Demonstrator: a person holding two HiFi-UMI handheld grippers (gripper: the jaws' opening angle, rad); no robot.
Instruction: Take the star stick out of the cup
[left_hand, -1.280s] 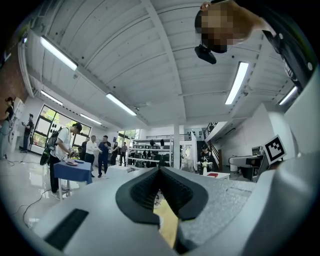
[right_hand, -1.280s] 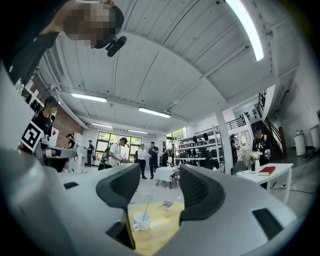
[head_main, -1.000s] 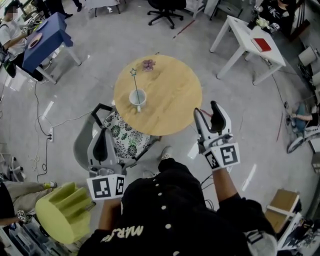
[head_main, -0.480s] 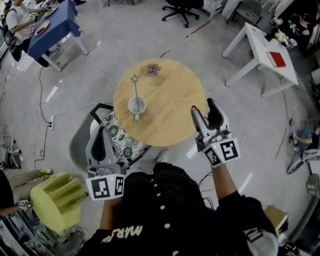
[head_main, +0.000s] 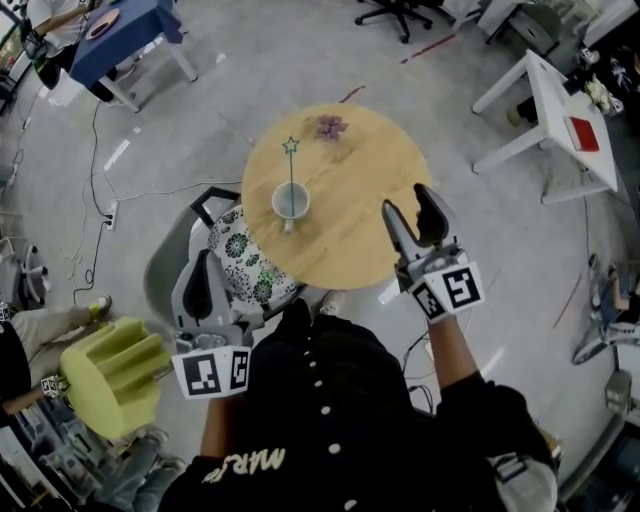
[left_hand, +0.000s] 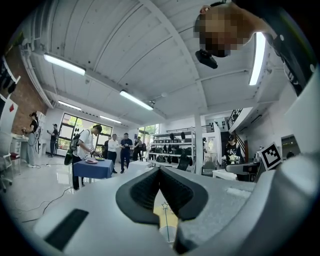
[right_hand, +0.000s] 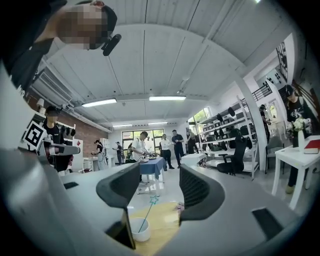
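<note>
A white cup (head_main: 291, 202) stands on the round wooden table (head_main: 350, 235), left of its middle. The star stick (head_main: 291, 165) stands upright in it, its green star at the top. My right gripper (head_main: 412, 208) hovers open over the table's right part, apart from the cup, with nothing between its fingers. Its own view shows the cup (right_hand: 137, 229) and the star stick (right_hand: 150, 209) low between the spread jaws of the right gripper (right_hand: 160, 187). My left gripper (head_main: 203, 285) hangs shut left of the table, over a chair. The left gripper (left_hand: 160, 172) shows the star stick (left_hand: 163, 215) below its closed tips.
A small purple thing (head_main: 330, 126) lies at the table's far edge. A chair with a floral cushion (head_main: 245, 262) is tucked under the near left side. A yellow-green stool (head_main: 110, 372) stands at the lower left. White desks (head_main: 560, 105) are at the right, a blue table (head_main: 125, 30) far left.
The view has shifted, so the table sits further right. My right gripper has come forward from beside the table's edge to over its right part, still open. The left gripper stays shut.
</note>
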